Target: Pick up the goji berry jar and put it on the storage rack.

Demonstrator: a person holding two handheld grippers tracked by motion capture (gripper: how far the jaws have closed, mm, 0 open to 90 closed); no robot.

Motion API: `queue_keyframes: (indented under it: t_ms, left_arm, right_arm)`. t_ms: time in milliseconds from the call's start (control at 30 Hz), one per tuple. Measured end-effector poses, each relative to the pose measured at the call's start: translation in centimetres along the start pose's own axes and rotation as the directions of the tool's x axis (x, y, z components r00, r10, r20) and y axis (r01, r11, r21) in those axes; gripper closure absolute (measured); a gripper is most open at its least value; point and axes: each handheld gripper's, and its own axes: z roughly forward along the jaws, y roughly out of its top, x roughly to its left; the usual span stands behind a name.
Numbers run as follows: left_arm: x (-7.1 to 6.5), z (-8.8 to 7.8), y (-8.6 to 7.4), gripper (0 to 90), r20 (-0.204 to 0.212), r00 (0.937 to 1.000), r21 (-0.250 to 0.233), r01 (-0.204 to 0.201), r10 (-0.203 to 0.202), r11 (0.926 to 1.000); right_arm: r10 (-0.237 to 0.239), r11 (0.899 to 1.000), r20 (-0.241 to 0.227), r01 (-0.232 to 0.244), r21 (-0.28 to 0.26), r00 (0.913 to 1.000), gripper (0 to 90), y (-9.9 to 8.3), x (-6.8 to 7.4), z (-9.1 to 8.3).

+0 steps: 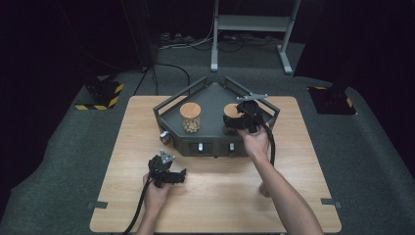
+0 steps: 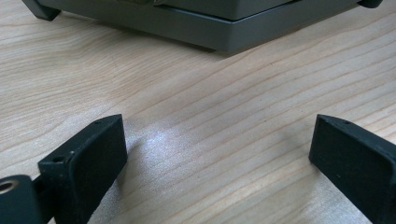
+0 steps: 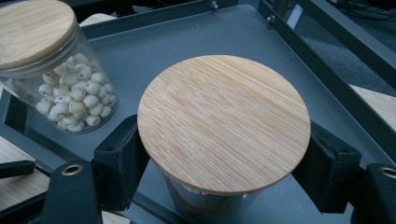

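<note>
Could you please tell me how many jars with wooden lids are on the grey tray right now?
2. The jar of pale beads stands at the left of the grey tray; the second jar stands at its right, gripped by the right gripper.

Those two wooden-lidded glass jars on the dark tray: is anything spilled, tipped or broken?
Nothing stands out. The bead-filled glass jar stands upright with its lid on, the second wooden-lidded jar is upright between the right gripper jaws, and the dark grey metal tray shows no spills.

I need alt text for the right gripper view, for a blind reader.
The right hand-held gripper is shut on a jar with a round wooden lid on a dark tray. Beside it stands a second jar holding pale beads.
</note>
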Motion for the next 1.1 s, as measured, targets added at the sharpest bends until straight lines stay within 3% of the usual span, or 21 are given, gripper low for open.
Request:
queue_keyframes:
  t_ms: [700, 967, 1100]
  left_arm:
    - [0.00, 0.00, 0.00, 4.3, 0.000, 1.0000, 0.000, 0.000, 0.000, 1.0000]
    - [0.00, 0.00, 0.00, 4.3, 0.000, 1.0000, 0.000, 0.000, 0.000, 1.0000]
    - [0.00, 0.00, 0.00, 4.3, 0.000, 1.0000, 0.000, 0.000, 0.000, 1.0000]
  right_arm:
    - [-0.026, 1.000, 0.014, 0.026, 0.007, 0.9996, 25.6, -0.34, 0.14, 0.35]
    - [-0.024, 1.000, -0.001, 0.024, 0.014, 0.9997, 25.0, -0.26, -0.04, 0.40]
    - [-0.017, 1.000, -0.011, 0.017, 0.017, 0.9998, 17.4, -0.26, -0.23, 0.39]
